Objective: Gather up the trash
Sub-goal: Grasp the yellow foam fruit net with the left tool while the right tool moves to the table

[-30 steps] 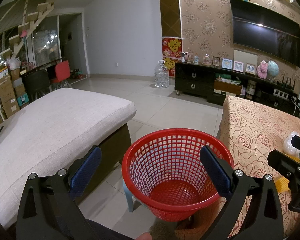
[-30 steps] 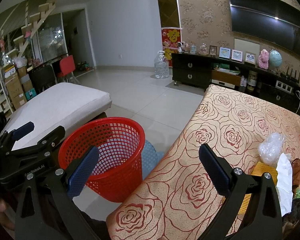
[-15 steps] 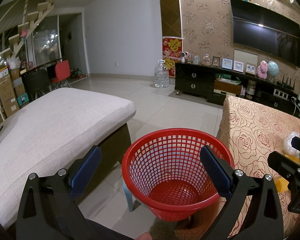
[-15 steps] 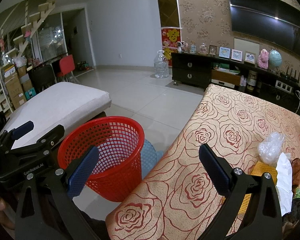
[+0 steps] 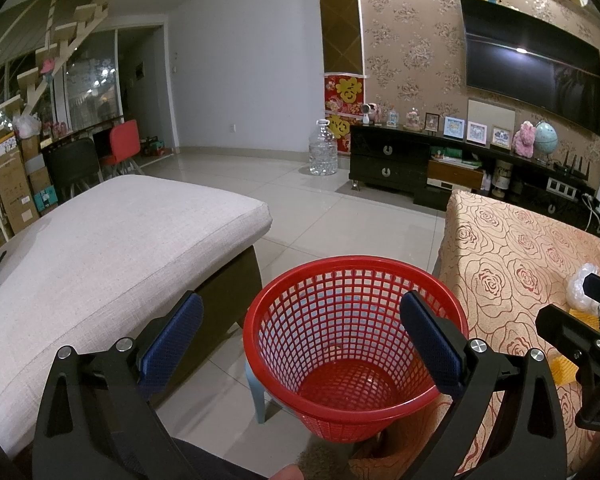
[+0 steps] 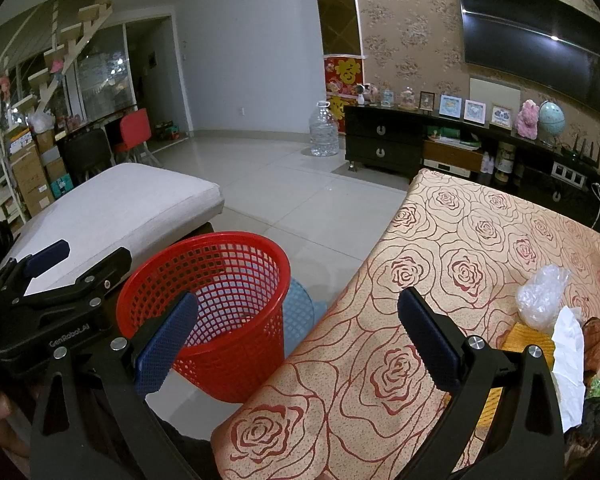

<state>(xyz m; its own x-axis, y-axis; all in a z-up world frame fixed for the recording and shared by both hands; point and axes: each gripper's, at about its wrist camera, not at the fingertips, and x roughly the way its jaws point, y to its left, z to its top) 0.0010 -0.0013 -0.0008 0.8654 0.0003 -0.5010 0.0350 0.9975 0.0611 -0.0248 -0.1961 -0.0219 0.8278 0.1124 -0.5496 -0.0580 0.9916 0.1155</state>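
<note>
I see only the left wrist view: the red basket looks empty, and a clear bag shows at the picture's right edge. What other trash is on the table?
Observer: A white tissue lies right next to the clear bag, on the right part of the table.
Operator: Is the right gripper holding something?
Observer: No. The right gripper has its jaws open and empty, above the table's left edge and short of the trash.
Operator: Is there anything beyond the tissue?
Observer: A brown item lies just past it. I cannot tell what it is.
</note>
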